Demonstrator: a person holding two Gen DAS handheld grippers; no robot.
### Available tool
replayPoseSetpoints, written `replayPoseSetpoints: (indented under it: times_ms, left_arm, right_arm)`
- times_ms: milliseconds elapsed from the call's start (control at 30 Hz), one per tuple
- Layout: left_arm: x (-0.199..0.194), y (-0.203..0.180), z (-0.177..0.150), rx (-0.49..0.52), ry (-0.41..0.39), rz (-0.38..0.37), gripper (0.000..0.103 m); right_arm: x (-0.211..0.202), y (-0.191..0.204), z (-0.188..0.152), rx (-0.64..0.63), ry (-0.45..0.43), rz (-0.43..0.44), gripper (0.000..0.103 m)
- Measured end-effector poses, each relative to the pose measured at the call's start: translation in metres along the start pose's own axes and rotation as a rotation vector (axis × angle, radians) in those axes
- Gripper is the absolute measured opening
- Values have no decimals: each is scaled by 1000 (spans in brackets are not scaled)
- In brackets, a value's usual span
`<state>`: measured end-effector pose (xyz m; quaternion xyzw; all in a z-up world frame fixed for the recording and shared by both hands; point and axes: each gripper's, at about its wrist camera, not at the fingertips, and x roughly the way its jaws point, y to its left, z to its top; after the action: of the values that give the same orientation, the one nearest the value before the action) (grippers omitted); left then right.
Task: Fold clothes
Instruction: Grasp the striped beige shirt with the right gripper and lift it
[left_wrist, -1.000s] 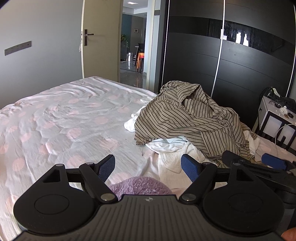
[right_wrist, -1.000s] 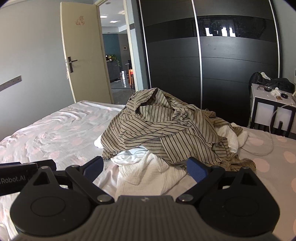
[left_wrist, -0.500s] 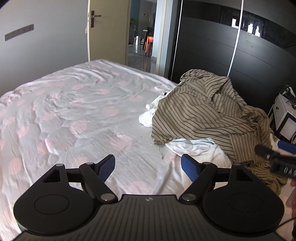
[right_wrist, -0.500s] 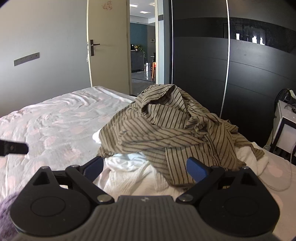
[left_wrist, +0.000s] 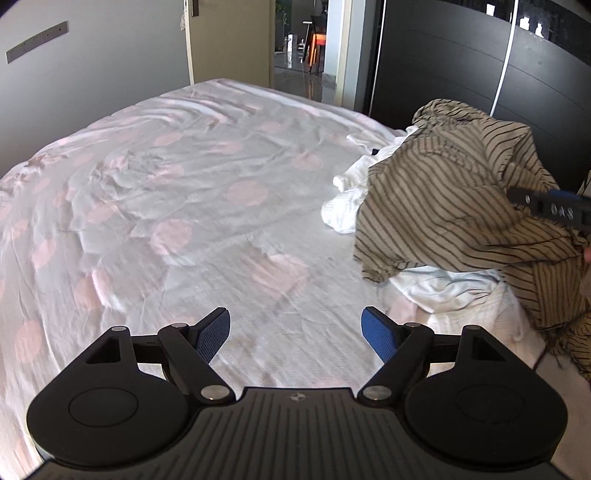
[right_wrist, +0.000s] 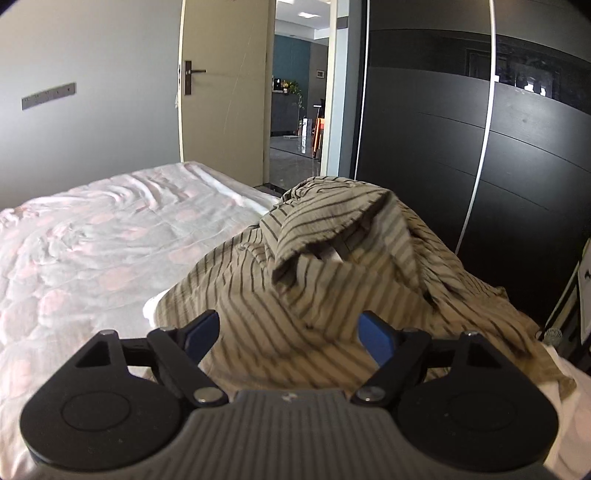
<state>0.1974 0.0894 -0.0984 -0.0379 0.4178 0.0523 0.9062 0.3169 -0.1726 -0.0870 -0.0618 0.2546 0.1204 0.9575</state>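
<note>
A crumpled beige shirt with dark stripes (left_wrist: 454, 206) lies heaped on white clothes (left_wrist: 347, 206) at the right side of the bed. It fills the middle of the right wrist view (right_wrist: 332, 273). My left gripper (left_wrist: 295, 332) is open and empty, low over bare sheet to the left of the heap. My right gripper (right_wrist: 288, 334) is open, just above the striped shirt, with cloth between and below its fingers. The right gripper's tip also shows in the left wrist view (left_wrist: 550, 208), over the heap.
The bed sheet (left_wrist: 166, 206) is white with pink dots and wrinkled. A black wardrobe (right_wrist: 480, 155) stands behind the heap. An open door (right_wrist: 225, 99) leads to a hallway. A white side unit (right_wrist: 585, 295) stands at the far right.
Both grippers have moved forward over the bed. The right gripper has come close above the striped shirt. The left gripper has swung left onto bare sheet; the purple fuzzy thing has left view.
</note>
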Motion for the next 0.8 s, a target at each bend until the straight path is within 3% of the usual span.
replayPoseSetpoints:
  times_ms: [100, 300, 367, 433, 600, 800]
  left_arm:
    - [10, 13, -3, -24, 36, 15, 78]
    - [13, 46, -20, -141, 85, 56, 78]
    - [9, 59, -29, -195, 88, 65, 78]
    - [2, 71, -37, -235, 89, 87, 77]
    - [-24, 101, -51, -335, 70, 137, 73]
    - [-66, 127, -64, -394, 4, 156, 73]
  right_arm:
    - [29, 1, 13, -13, 1, -39, 82]
    - [72, -5, 34, -7, 40, -110, 53]
    - [76, -4, 39, -32, 47, -133, 22]
    - [74, -1, 44, -63, 48, -139, 9]
    - [44, 20, 52, -104, 28, -82, 6]
    - [-7, 76, 55, -162, 22, 115, 6]
